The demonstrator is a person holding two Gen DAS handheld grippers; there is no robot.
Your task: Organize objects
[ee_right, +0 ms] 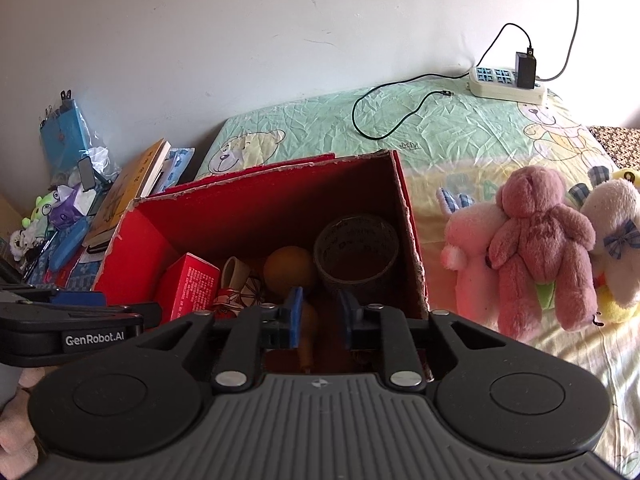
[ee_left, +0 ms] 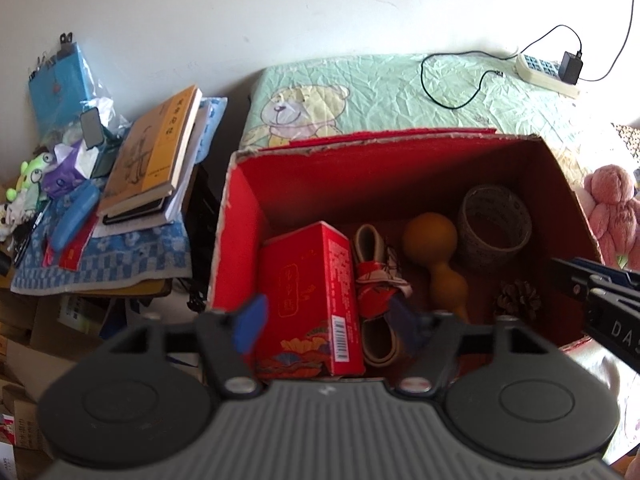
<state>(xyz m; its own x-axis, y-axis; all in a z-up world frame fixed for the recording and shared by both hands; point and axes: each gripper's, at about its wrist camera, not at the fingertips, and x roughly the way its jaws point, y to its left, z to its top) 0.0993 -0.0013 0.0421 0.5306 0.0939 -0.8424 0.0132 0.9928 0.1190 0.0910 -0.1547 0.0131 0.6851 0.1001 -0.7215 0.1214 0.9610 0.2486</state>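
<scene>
An open red cardboard box stands on the bed. Inside lie a red carton, a folded strap, an orange gourd, a tape roll and a pine cone. My left gripper is open and empty above the box's near edge, over the red carton. My right gripper is open and empty above the box's near right part, over the gourd's stem. Each gripper shows at the other view's edge.
Plush toys lie on the bed right of the box. A power strip with charger and cable sits by the wall. Books, a blue case and clutter fill a side table to the left.
</scene>
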